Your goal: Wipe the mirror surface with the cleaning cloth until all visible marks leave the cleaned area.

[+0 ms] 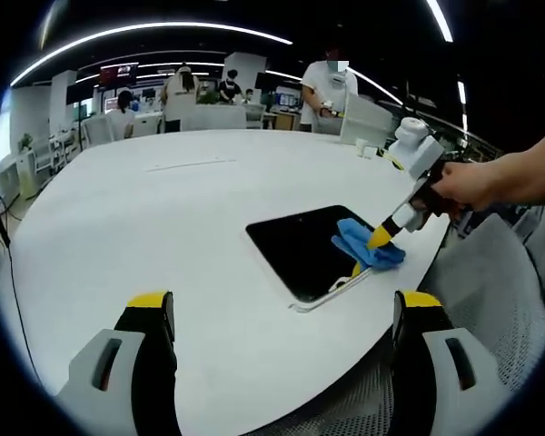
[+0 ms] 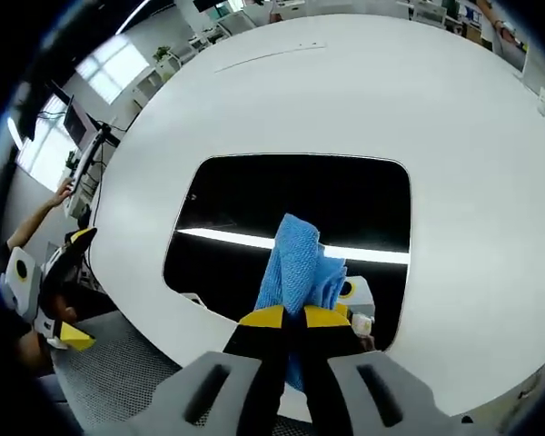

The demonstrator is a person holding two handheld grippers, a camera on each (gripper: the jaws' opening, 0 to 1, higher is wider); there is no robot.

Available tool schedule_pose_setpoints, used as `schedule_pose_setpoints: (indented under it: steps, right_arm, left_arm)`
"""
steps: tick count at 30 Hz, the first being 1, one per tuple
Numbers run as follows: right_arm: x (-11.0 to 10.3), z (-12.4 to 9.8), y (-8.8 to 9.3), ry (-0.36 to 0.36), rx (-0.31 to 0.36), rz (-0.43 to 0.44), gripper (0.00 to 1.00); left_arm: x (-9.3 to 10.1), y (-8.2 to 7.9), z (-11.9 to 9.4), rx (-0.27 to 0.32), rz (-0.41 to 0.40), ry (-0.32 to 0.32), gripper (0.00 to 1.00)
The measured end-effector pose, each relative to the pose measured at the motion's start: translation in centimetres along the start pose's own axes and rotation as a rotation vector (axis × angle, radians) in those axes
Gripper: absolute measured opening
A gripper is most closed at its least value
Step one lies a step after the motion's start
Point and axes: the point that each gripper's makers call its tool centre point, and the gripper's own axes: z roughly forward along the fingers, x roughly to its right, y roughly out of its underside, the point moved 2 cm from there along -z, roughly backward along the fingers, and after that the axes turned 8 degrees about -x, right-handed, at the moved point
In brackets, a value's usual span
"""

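A dark rectangular mirror (image 1: 304, 243) (image 2: 282, 204) lies flat on the white table (image 1: 163, 227) (image 2: 345, 91) near its edge. A blue cleaning cloth (image 1: 368, 245) (image 2: 295, 263) rests on the mirror's near corner. My right gripper (image 2: 295, 320) (image 1: 381, 238) is shut on the cloth and presses it against the glass; a hand holds it in the left gripper view. My left gripper (image 1: 282, 313) hovers open over the table edge, short of the mirror, with nothing between its jaws. It also appears at the far left of the right gripper view (image 2: 68, 286).
A grey mesh chair (image 1: 490, 300) (image 2: 127, 372) sits by the table's edge. Small white items (image 1: 368, 150) lie at the table's far side. Several people stand or sit by desks (image 1: 218, 113) behind the table.
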Motion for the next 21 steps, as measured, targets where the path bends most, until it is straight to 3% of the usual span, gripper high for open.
schedule_pose_setpoints:
  steps: [10,21]
  right_arm:
    - [-0.3,-0.4,1.1,-0.018,-0.013,-0.009,0.00]
    - [0.0,-0.1,1.0,-0.026,-0.012,-0.023,0.00]
  left_arm:
    - [-0.2,0.0,0.0,0.002,-0.002,-0.004,0.99]
    - [-0.2,0.0,0.0,0.002,-0.003,-0.006,0.99]
